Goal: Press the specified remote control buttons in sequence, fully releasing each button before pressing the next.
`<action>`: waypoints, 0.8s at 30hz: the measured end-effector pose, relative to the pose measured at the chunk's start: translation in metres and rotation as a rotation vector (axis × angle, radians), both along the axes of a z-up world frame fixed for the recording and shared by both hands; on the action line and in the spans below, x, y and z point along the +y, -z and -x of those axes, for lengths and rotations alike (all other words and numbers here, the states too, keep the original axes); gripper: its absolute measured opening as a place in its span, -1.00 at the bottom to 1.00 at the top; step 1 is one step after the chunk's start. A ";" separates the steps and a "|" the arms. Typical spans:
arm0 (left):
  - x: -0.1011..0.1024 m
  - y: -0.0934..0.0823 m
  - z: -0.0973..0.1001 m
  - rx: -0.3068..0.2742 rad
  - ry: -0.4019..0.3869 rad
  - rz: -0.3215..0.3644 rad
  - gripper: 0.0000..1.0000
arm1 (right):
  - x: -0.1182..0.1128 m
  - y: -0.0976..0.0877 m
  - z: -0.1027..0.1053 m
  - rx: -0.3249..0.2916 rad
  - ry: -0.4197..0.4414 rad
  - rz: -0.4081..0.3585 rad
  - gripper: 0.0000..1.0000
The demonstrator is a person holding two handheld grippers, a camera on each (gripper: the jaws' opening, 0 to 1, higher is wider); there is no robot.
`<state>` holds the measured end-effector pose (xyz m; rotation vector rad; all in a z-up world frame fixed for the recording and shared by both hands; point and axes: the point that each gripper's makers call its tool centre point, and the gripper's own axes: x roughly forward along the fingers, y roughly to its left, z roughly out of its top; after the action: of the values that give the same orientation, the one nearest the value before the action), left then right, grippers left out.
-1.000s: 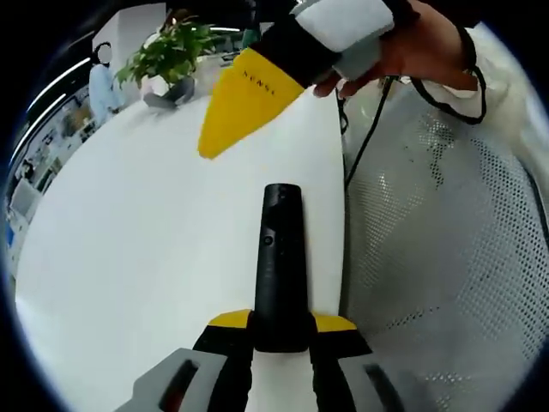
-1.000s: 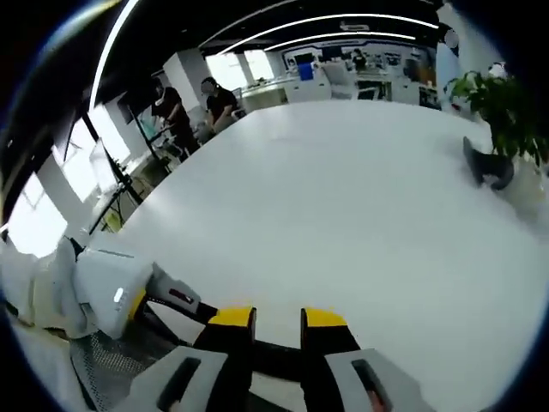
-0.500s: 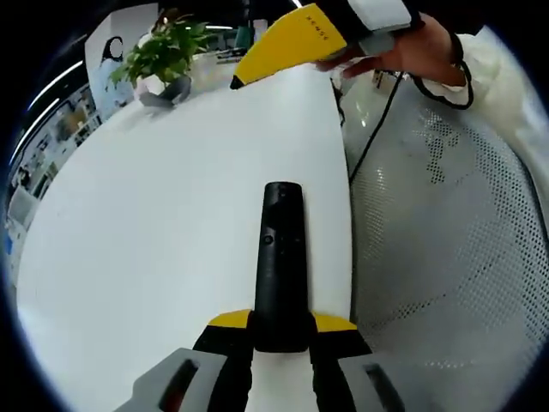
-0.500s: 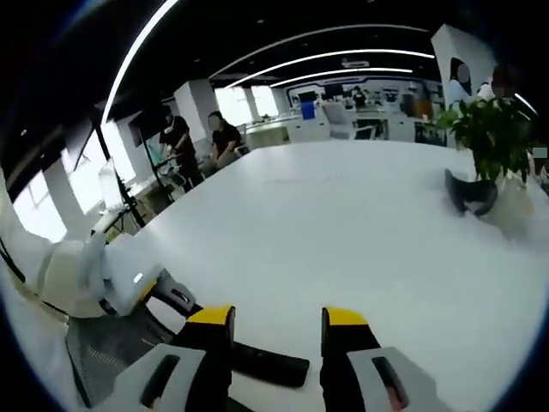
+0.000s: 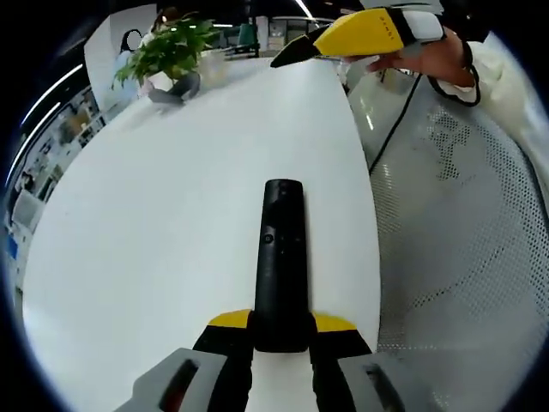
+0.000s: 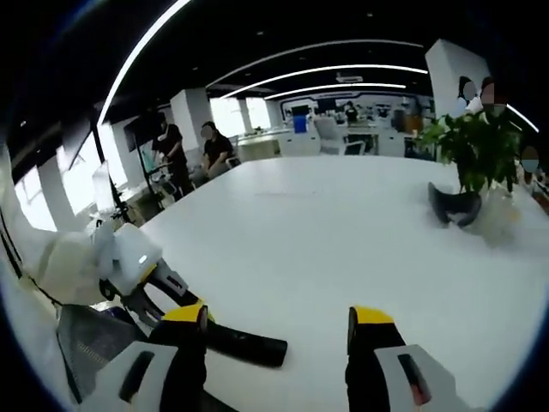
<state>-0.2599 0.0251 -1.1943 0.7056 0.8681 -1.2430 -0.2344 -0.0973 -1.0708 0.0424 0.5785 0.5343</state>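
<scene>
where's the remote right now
The remote is clamped at its near end in the left tool, pointing out over the white table; in the right gripper view it lies low at left.

left gripper (image 5: 280, 330) clamps black remote (image 5: 280, 257) over white table (image 5: 154, 215), plant (image 5: 167, 56) beyond.

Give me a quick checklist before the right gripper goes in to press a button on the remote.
1. Remote clamped in the left gripper: ok.
2. Remote's button face turned up toward the left gripper view: ok.
3. Right gripper clear of the remote, nothing between its fingers: ok.
4. Remote inside the right gripper view: ok, low and near the left finger.
5. Which button is the target: cannot tell, markings too small.
6. White table bare around the remote: ok.
</scene>
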 end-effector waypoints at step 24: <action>0.012 0.001 -0.054 0.010 0.040 -0.041 -0.52 | -0.015 0.009 0.004 0.002 0.044 0.035 0.84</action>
<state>-0.2058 0.0376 -1.1949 0.7538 0.8937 -1.2680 -0.2380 -0.1123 -1.0800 0.0222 0.5878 0.4810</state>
